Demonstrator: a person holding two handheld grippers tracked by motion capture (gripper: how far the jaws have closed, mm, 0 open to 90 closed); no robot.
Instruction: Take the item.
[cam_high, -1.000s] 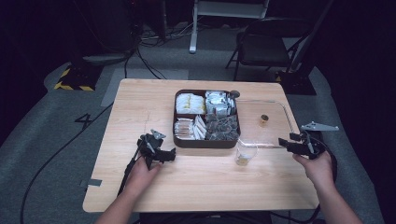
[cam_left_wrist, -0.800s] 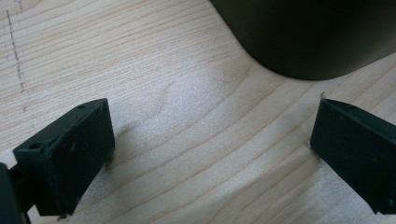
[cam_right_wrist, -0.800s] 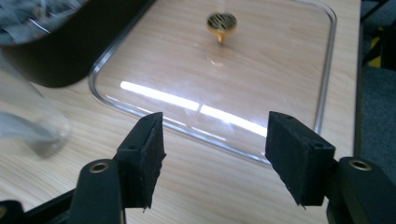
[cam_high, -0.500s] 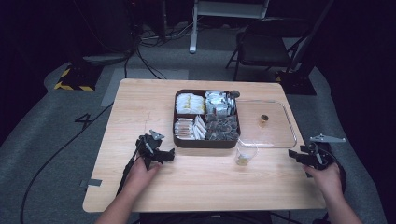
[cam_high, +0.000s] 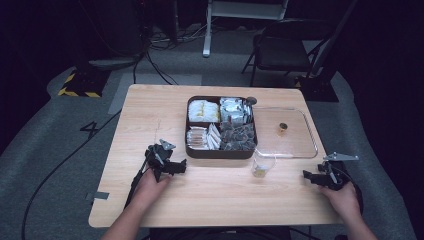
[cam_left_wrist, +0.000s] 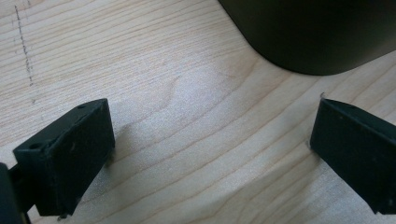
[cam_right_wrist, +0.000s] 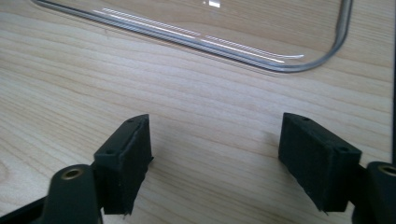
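A dark box (cam_high: 221, 150) with several compartments of packets stands at the table's middle. A clear lid (cam_high: 295, 150) lies flat to its right, a small brown knob (cam_high: 282, 128) on it. In front of the box stands a small clear cup (cam_high: 262, 165). My left gripper (cam_high: 176, 167) rests on the wood left of the box, open and empty; the box's corner (cam_left_wrist: 308, 42) looms ahead of its jaws. My right gripper (cam_high: 309, 176) sits low near the table's right front, jaws just opening wider, nothing between them, facing the lid's rim (cam_right_wrist: 196, 39).
The wooden table (cam_high: 150, 110) has bare room on its left and along the front. A folding chair (cam_high: 280, 50) stands behind it. Cables and a striped marker (cam_high: 77, 90) lie on the grey floor to the left.
The right hand has sunk toward the table and drawn back toward the right front edge. Its jaws stand wider. The left hand has kept still.
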